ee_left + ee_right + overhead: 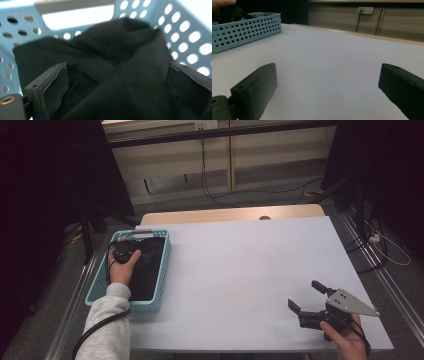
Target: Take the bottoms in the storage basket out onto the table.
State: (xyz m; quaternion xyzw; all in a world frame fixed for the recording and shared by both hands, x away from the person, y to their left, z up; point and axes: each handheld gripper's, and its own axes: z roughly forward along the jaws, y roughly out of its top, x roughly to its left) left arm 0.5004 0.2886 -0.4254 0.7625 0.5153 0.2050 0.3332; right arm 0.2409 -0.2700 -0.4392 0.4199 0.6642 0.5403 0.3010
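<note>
black cloth [120, 75] fills the blue basket [165, 265] between left tool's [117, 82] wide-open jaws; right tool [309, 296] gapes empty over bare table [240, 270]

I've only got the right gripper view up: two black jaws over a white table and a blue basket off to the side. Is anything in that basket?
Observer: Yes, a black cloth lies bunched in the blue basket.
Operator: Where's the other gripper?
Observer: The left gripper is down inside the basket, jaws open on either side of a fold of the cloth.
Operator: And mine, where is it on the table?
Observer: From the high view, the right gripper is held open near the table's near right corner, far from the basket.
</note>
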